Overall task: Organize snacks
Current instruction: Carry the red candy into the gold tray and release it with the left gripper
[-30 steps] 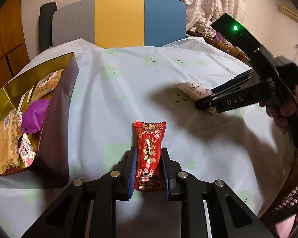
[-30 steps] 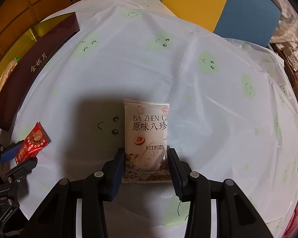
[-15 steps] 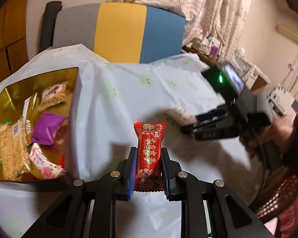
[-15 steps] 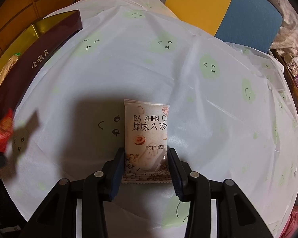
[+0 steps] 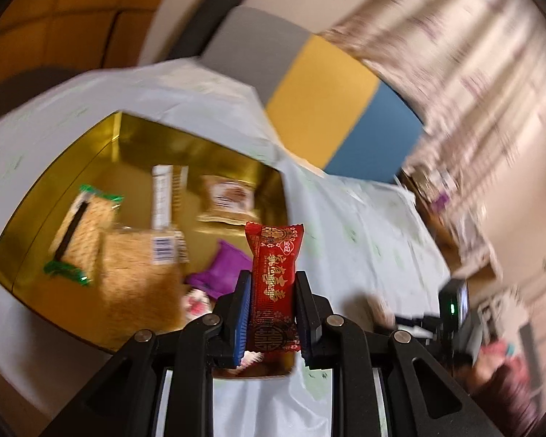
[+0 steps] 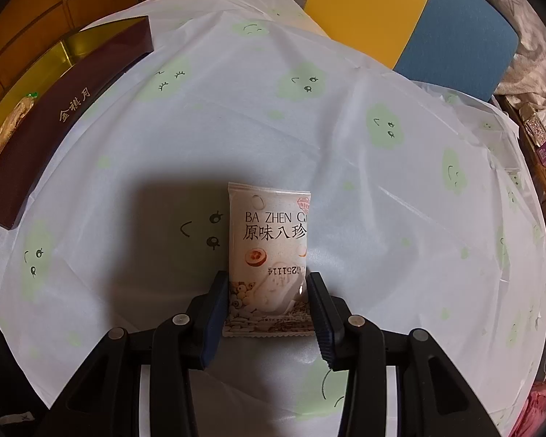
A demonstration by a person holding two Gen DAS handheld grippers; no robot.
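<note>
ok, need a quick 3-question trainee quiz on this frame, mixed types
1. True or false: the left gripper is shut on the red snack.
2. What lies between the right gripper pads? A) white packet B) purple packet C) nothing
3. Fill in: the purple packet lies in the gold ____.

Key: 1 true; 2 A; 3 box.

I see a red gold-printed snack packet [image 5: 275, 284] standing upright, pinched at its lower half, above the gold-lined box [image 5: 134, 134] of blurred snacks. A white packet [image 6: 269, 255] lies flat on the surface [image 6: 382, 189], its lower edges pinched too.
</note>
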